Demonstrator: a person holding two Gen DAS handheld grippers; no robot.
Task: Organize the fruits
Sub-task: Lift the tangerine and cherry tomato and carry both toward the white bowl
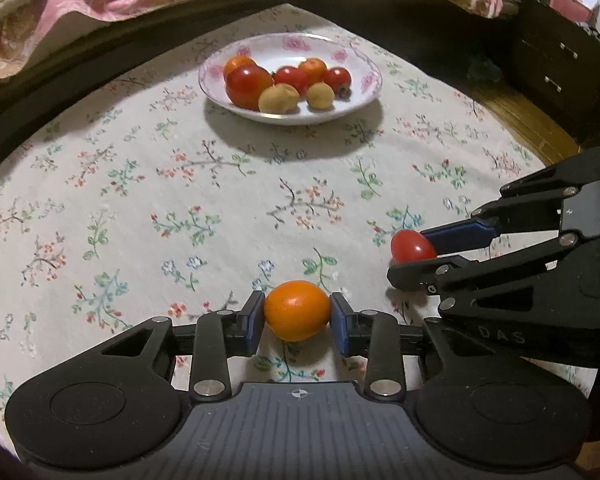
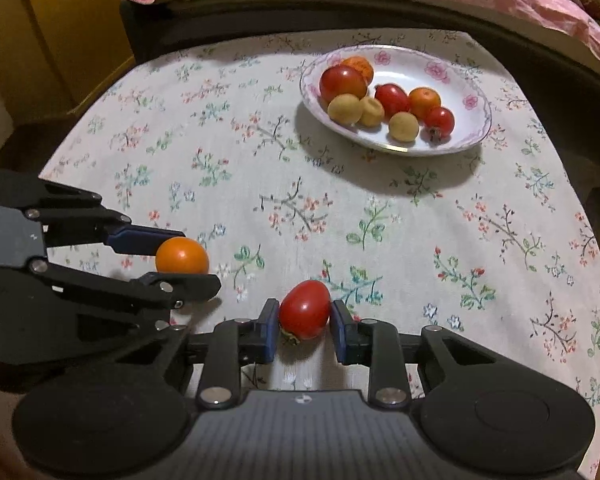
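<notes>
Two fruits gripped at once, bound for the flowered plate

A round orange fruit (image 1: 297, 311) sits clamped between the blue pads of the left tongs (image 1: 297, 318), low over the floral-print cloth of the surface (image 1: 140, 200), while the right tongs (image 2: 305, 322) are closed on an oval red tomato (image 2: 305, 309) just beside it. Both appear held for carrying to the white rose-rimmed plate (image 1: 364, 68), well apart across the cloth, where similar red, orange and tan fruits are already gathered.
</notes>
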